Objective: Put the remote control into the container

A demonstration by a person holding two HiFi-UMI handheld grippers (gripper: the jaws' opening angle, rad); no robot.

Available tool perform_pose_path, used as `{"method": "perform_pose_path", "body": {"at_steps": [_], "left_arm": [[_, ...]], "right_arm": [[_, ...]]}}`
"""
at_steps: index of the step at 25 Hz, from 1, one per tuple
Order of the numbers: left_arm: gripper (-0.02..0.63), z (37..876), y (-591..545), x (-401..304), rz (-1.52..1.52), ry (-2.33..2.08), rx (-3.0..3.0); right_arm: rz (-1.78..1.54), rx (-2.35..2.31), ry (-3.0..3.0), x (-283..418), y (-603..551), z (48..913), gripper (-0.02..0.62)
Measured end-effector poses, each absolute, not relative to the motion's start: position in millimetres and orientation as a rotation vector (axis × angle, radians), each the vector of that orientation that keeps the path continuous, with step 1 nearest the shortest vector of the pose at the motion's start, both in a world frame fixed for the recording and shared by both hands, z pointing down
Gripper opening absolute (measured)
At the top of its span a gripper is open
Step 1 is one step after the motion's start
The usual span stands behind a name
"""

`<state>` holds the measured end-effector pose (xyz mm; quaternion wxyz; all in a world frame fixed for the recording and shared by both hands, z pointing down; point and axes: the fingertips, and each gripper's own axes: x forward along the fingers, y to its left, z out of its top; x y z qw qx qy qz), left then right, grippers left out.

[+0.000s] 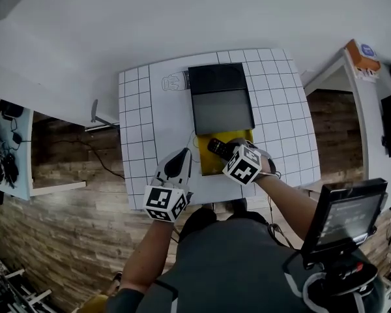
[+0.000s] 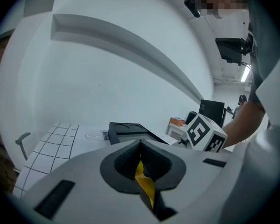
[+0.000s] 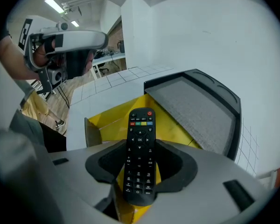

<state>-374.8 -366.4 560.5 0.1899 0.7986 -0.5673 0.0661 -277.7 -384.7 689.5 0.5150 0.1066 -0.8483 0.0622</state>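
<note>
Hovering over yellow container (image 3: 177, 125) near counter's (image 1: 280, 109) front edge: remote control (image 3: 141, 125), grasped buttons-up by right hand-held gripper (image 3: 140, 149). Black tray (image 1: 220, 103) just beyond. Left hand-held gripper (image 2: 140, 146) clenched just left of it, yellow sliver showing behind its tips.

Black remote (image 3: 140, 153), buttons up, red power key aimed at the black tray (image 3: 196, 104), pinched in the right gripper (image 3: 141, 169) over the open yellow container (image 3: 175, 125), which sits right beside that tray.
</note>
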Motion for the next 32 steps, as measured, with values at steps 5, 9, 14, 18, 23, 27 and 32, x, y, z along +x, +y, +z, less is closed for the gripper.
{"method": "perform_pose_path", "body": {"at_steps": [5,9,14,18,23,27,32], "left_arm": [[0.009,558,-372,-375,0.203,-1.574,2.269],[0.009,557,-374,-381,0.203,-1.589,2.265],[0.009,555,-375,-381,0.204,-1.595,2.263],[0.009,553,-376,-379,0.199,-1.595,2.266],[0.009,548,-374,-378,0.191,-1.601,2.27],[0.009,545,-373,-378,0.187,-1.608,2.264],[0.009,529,-367,-371,0.158,-1.642,2.268]], "right_arm": [[0.141,0.222,-1.973,-277,-384,708,0.198],[0.139,0.231,-1.957,-279,-385,714,0.199],[0.151,0.226,-1.951,-281,-386,714,0.199],[0.16,0.207,-1.941,-284,-384,714,0.199],[0.139,0.212,-1.945,-285,-386,714,0.22],[0.131,0.225,-1.966,-283,-387,710,0.259],[0.104,0.283,-2.032,-275,-390,693,0.262]]}}
